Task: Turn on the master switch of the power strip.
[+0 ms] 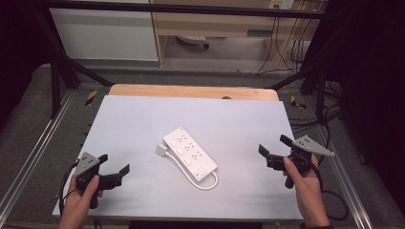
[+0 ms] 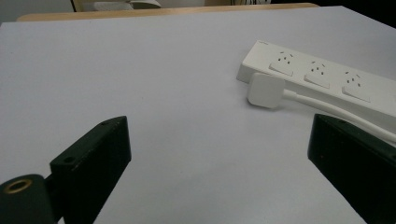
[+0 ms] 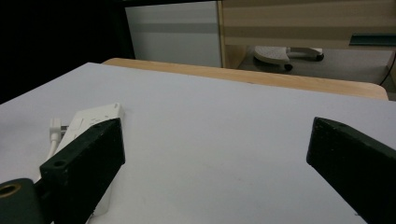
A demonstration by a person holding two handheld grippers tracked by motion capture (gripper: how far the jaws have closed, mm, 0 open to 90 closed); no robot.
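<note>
White plastic three-socket power strip (image 1: 190, 156) lies mid-desk on the pale grey desk (image 1: 143, 119), long axis diagonal from far-left to near-right. Its white square plug (image 1: 162, 150) rests beside the strip's left flank, touching or nearly so; the cord (image 1: 206, 183) loops at the near end. Left tongs (image 1: 114, 168) spread wide, empty, and slightly nearer the plug. Right tongs (image 1: 272, 147) also wide, empty, well apart from the strip. Nothing stands between tongs and strip.

Wooden table (image 1: 191, 90), pale sheet (image 1: 143, 124) over it, white power strip (image 1: 189, 153) with plug (image 1: 162, 150) lying mid-sheet
</note>
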